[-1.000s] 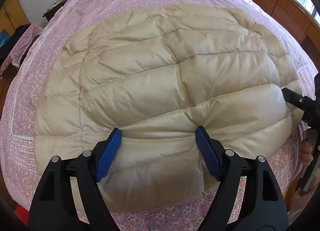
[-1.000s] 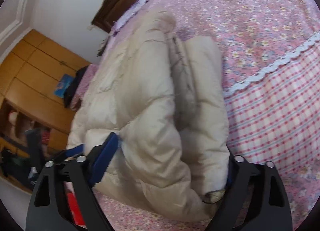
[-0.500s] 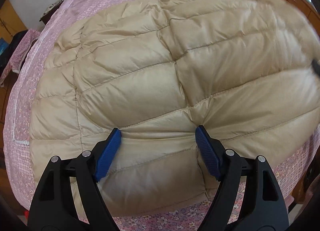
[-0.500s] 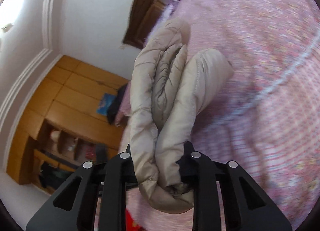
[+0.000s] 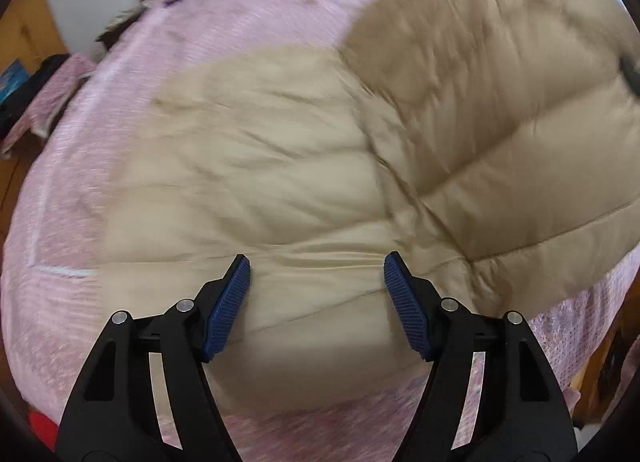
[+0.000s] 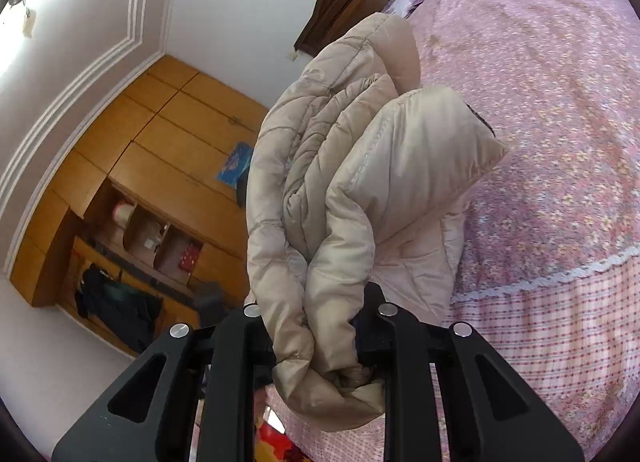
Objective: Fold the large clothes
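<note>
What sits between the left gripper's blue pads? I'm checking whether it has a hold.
Beige quilted down jacket hem fabric spans the left gripper gap, seen in the left wrist view.

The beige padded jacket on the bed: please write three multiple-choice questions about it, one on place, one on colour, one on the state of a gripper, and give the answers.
1. Where does the jacket mostly lie?
A. on the pink bedspread
B. on a wooden floor
C. inside the wardrobe

2. What colour are the pads of the left gripper?
A. red
B. blue
C. white

3. What is the right gripper doing?
A. standing open over the bed
B. clamping a bunched edge of the jacket
C. holding a pillow

Answers: 1 A, pink floral cloth surrounds the jacket. 2 B, both pads show blue ribbed faces. 3 B, folded padding is squeezed between its fingers.
</note>
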